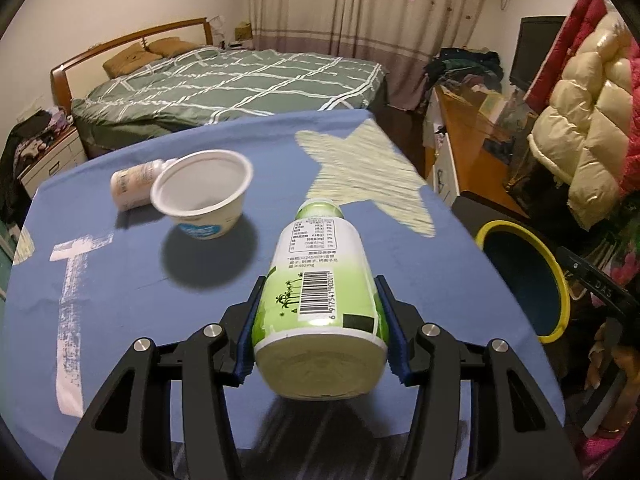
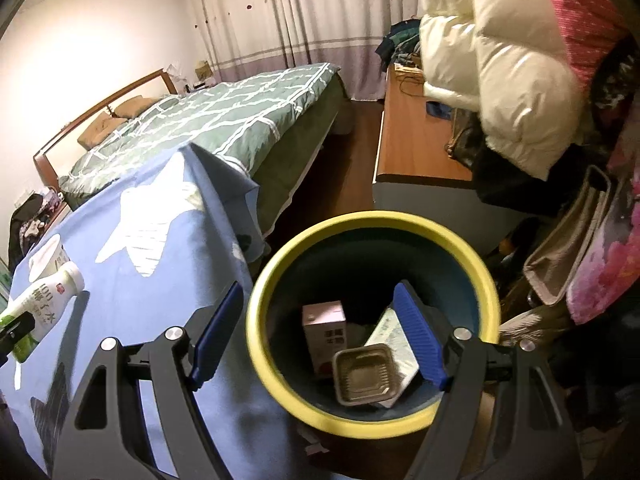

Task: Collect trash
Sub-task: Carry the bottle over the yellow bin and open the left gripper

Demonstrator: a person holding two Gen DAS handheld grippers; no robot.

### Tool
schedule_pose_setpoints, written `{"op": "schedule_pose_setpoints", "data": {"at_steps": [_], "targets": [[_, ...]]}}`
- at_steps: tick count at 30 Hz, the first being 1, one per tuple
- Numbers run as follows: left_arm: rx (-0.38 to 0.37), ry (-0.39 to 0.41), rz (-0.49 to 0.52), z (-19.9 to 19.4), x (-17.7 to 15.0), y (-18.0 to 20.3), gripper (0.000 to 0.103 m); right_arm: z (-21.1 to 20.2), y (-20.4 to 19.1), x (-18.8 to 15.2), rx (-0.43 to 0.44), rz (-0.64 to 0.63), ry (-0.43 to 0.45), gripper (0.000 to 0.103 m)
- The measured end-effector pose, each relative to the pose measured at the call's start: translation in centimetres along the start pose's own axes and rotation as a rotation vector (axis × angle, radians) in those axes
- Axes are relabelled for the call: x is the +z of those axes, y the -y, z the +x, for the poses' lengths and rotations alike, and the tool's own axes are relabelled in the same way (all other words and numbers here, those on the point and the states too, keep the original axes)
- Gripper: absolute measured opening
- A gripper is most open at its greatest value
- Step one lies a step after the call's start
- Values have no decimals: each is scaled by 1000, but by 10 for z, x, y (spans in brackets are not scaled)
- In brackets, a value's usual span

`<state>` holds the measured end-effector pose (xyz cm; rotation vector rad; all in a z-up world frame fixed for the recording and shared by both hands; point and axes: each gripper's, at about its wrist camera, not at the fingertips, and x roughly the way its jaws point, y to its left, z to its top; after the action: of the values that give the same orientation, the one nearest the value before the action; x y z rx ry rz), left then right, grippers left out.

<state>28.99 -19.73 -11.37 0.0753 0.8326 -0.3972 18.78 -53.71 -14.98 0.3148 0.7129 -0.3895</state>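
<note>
Left wrist view shows the left hand-held gripper [image 1: 320, 332] clamped on a green-and-white drink bottle [image 1: 320, 292], its blue pads pressing the lower body near the base while the capped neck points away toward the middle of the frame. The bottle appears lifted clear of the blue-clothed surface [image 1: 120, 320], judging by the shadow beneath it. The grip sits close to the bottle's bottom edge, so most of its length hangs forward of the pads; a quick swing toward the bin could let it pivot or slide out and drop back onto the cloth or the floor.

At the right edge of that frame the yellow-rimmed trash bin [image 1: 560, 276] stands beside the surface, lower than the cloth. Releasing before the bottle is over the opening would likely bounce it off the rim.

In the upper left of the frame a white yogurt cup [image 1: 204, 196] stands open side up, touching a small white bottle [image 1: 134, 188] lying on its side behind it; both are not yet collected, and a low sweep across could knock them.

Right wrist view has the right hand-held gripper [image 2: 320, 336] empty, jaws spread wide, hovering over the bin's mouth. Inside lie a pink carton [image 2: 324, 328], a brown plastic tray [image 2: 366, 374] and a pale packet [image 2: 394, 336]. That hand sits exactly where the bottle must go, so the two could collide over the rim.
</note>
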Motion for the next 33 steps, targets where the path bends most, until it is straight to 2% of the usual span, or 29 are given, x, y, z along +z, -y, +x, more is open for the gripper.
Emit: {"op": "schedule_pose_setpoints", "data": {"at_steps": [9, 22, 29, 33], "targets": [[-77, 13, 78, -3, 9, 67, 51, -18, 35, 0, -20, -3, 13, 73], [-234, -56, 258, 32, 11, 197, 51, -34, 94, -14, -88, 57, -6, 73], [-259, -110, 336, 66, 5, 256, 52, -39, 117, -21, -116, 95, -10, 73], [-255, -118, 352, 80, 3, 271, 52, -41, 124, -26, -128, 108, -13, 73]]}}
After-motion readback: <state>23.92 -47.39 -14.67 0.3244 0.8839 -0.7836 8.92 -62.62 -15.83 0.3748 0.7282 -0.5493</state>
